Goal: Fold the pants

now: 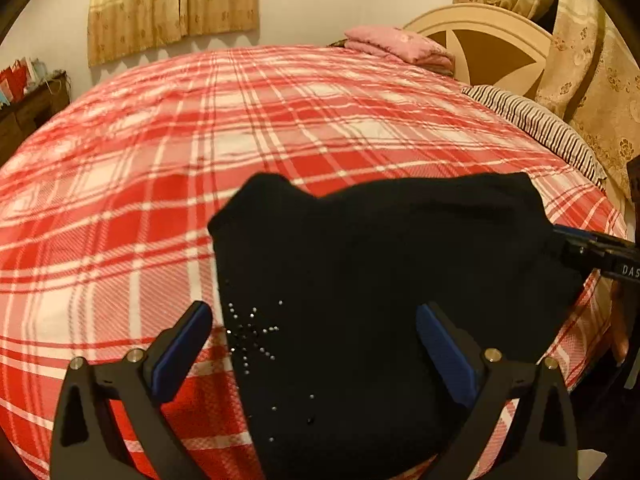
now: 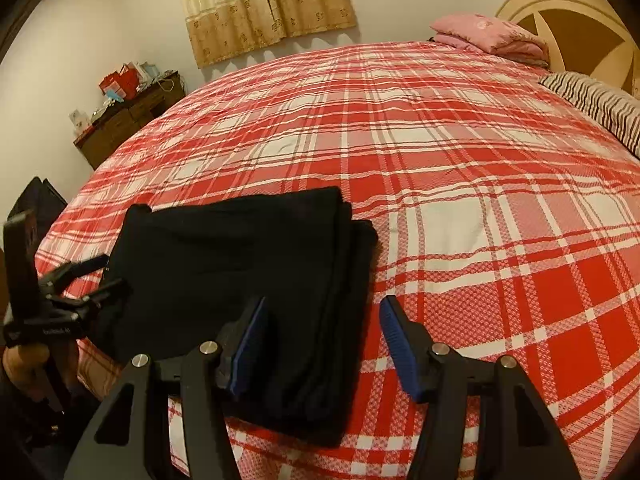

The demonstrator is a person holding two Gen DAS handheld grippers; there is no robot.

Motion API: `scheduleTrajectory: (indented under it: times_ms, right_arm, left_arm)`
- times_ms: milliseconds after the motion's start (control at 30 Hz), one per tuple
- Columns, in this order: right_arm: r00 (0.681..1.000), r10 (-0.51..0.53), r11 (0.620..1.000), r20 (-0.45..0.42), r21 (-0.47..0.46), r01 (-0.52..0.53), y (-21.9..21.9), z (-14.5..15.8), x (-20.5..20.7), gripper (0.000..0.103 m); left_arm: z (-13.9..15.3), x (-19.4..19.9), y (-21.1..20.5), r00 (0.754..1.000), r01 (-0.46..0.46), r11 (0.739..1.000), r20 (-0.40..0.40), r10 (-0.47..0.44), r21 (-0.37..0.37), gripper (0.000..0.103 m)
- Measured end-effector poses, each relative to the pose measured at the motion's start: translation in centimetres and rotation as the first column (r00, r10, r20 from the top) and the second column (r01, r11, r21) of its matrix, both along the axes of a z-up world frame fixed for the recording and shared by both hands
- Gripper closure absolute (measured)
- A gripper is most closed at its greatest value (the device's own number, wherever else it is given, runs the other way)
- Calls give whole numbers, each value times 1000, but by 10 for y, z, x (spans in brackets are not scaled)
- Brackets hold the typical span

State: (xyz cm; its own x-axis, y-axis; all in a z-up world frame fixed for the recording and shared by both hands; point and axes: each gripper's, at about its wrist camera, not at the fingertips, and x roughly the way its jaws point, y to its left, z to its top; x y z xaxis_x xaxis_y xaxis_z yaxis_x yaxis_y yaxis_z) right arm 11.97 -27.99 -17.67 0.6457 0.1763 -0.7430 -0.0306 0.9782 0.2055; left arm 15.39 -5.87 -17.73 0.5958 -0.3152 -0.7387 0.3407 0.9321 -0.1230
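Nearest the left wrist camera, the left hand-held gripper [image 1: 314, 346] stands with its blue-padded jaws spread wide, pinching nothing; its right finger hangs over the black folded pants [image 1: 380, 280] while its left finger hangs over the bedding beside them. A cluster of small shiny studs [image 1: 250, 334] shows on the dark fabric between the two fingers. In the right wrist view, the right hand-held gripper [image 2: 322, 344] is also parted, its pads pressing on nothing, with the right-hand edge of the pants [image 2: 248, 276] lying between and below its jaws. The pants sit as a compact folded stack near the front edge of the bed, on the red and white plaid bedspread [image 2: 460, 184], which stretches away beyond them. Farther back, a striped pillow [image 1: 536, 124] lies at the right, a folded pink blanket [image 1: 400, 46] rests by the cream wooden headboard [image 1: 488, 24], and beige patterned curtains [image 2: 264, 4] hang on the far wall above a dark wooden dresser [image 2: 128, 120].
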Motion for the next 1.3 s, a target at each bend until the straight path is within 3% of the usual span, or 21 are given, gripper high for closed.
scheduleTrajectory:
  times_ms: [167, 267, 567, 767, 833, 1100, 1300]
  right_arm:
    - [1000, -17, 998, -7, 58, 17, -7, -4, 3, 44]
    - [1000, -14, 999, -7, 50, 15, -6, -8, 5, 44]
    - [1000, -26, 997, 0, 75, 26, -8, -12, 8, 44]
    - [1000, -9, 988, 21, 154, 5, -12, -11, 7, 44]
    - [1000, -12, 988, 21, 151, 9, -12, -13, 7, 44]
    - [998, -61, 988, 22, 146, 57, -18, -11, 11, 44]
    - [1000, -8, 981, -7, 195, 9, -12, -14, 13, 44]
  left_arm:
    - [-7, 6, 2, 999, 5, 999, -33, -6, -36, 0]
    - [-7, 7, -5, 999, 25, 1000, -26, -25, -1, 0]
    - [-8, 10, -4, 999, 38, 999, -32, -38, -14, 0]
    - [-4, 10, 11, 998, 13, 998, -54, -16, -66, 0]
    - [-3, 9, 20, 999, -26, 996, -45, 23, -82, 0]
    - [-8, 13, 18, 1000, 2, 996, -26, -5, -92, 0]
    - [-8, 19, 13, 999, 23, 996, -30, -26, -91, 0]
